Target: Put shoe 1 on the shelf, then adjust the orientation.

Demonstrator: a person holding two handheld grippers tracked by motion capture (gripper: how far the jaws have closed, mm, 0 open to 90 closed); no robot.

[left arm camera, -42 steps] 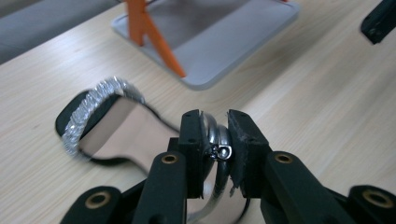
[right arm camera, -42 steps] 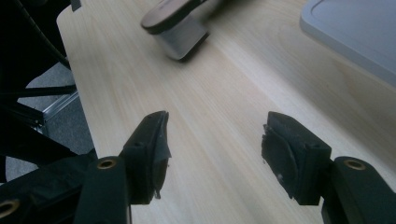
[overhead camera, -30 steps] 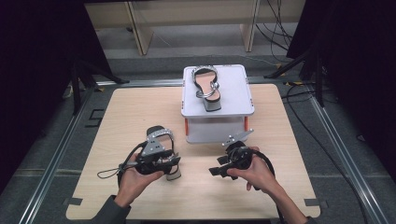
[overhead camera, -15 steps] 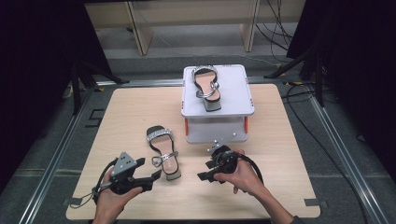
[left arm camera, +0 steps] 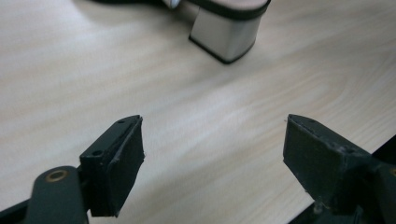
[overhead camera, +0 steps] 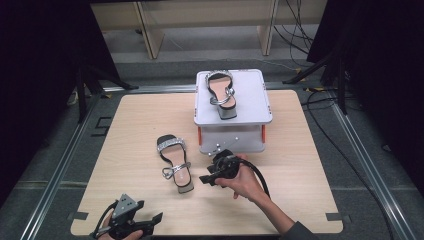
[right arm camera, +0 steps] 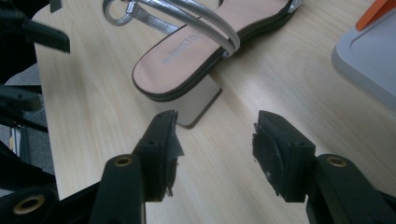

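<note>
The high view is looking forward and down from above the near edge of the desk [overhead camera: 300,200], taking in all four corners from far off. The left gripper view is sitting low and close over the wood near the front left corner, facing the heel of the sandal [left arm camera: 226,35]. The right gripper view is hovering close too, facing that same sandal [right arm camera: 196,51] from its heel end. All three views are sharing it.
</note>
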